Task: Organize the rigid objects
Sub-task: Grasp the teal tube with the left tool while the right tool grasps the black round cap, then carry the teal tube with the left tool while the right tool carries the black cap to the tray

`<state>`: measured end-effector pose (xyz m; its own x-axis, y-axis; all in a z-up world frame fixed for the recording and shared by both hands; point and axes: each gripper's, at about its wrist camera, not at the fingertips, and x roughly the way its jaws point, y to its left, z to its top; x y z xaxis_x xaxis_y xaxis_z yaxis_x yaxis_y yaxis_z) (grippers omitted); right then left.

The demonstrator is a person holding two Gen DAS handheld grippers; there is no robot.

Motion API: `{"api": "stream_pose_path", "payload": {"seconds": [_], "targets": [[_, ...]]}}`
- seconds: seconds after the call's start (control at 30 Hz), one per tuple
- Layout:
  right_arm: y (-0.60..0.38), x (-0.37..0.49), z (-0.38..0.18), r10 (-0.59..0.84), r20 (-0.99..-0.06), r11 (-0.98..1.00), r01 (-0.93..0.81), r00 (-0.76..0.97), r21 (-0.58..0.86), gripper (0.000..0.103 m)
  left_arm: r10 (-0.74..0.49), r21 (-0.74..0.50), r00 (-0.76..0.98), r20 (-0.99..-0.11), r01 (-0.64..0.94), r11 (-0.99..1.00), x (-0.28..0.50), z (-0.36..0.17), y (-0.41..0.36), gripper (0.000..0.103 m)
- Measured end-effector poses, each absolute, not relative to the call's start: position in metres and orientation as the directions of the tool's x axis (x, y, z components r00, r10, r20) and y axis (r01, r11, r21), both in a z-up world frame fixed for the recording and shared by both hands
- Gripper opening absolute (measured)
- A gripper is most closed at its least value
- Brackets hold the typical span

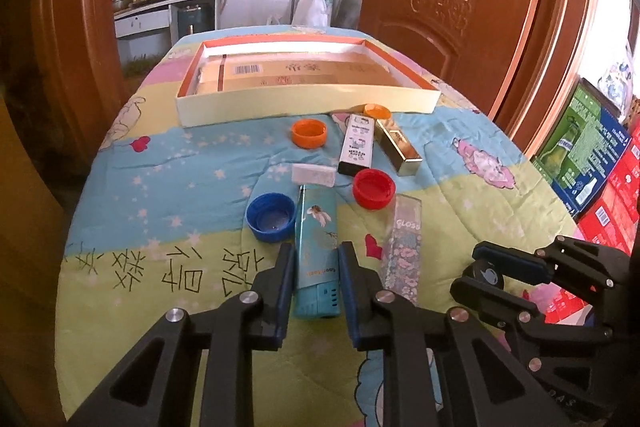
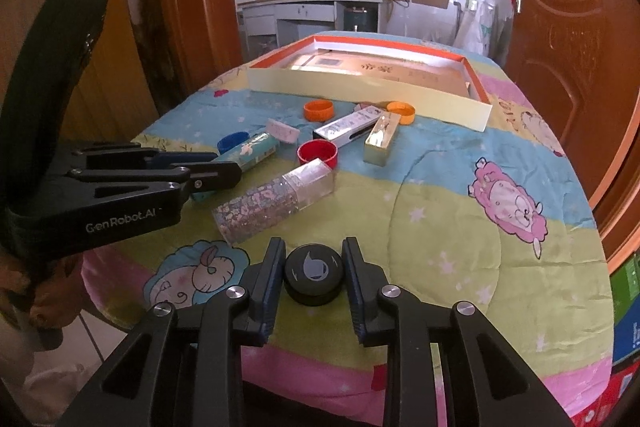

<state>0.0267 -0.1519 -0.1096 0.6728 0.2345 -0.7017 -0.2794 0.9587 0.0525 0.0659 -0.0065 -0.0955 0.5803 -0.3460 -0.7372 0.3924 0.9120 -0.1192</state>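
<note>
The teal tube (image 1: pixel 316 251) lies in the lower middle of the left wrist view, its long side running away from the camera, and the left gripper (image 1: pixel 315 259) has its jaws closed narrowly on the near end of it, one pad on each side. Just left of the tube sits a blue cap (image 1: pixel 271 217) with the open side up, and at the tube's far end lies a small white block (image 1: pixel 314 175). To the right of the tube, close but apart, is a clear GLOSS bottle (image 1: pixel 402 245) with pink flakes inside, lying on its side. Behind it a red cap (image 1: pixel 374 189) rests with the open side up. Further up in the frame are a white printed box (image 1: pixel 357 145) and a gold box (image 1: pixel 398 146) side by side, an orange cap (image 1: pixel 308 133) to their left, and a second orange cap (image 1: pixel 377 111) just behind them, near the wall of the shallow cardboard tray (image 1: pixel 304 103) in the upper middle. All of this rests on a quilt with cartoon sheep (image 2: pixel 440 219). In the right wrist view, the right gripper (image 2: pixel 314 273) at the bottom centre holds a round black cap with a drop mark (image 2: pixel 314 273) between its jaws, which are narrow and pressed against both sides of it. The same gripper (image 1: pixel 508 269) is seen at the lower right of the left wrist view.
</note>
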Motion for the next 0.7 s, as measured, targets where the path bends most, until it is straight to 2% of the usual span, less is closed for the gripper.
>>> {"api": "stream_pose_path", "payload": {"seconds": [0.7], "targets": [[-0.182,0.027,-0.06,0.23,-0.613,0.968,-0.244,0.756,0.063,0.03,-0.378,-0.119,0.638,-0.671,0.41,0.904,0.066,-0.046,-0.007,0.023]]}}
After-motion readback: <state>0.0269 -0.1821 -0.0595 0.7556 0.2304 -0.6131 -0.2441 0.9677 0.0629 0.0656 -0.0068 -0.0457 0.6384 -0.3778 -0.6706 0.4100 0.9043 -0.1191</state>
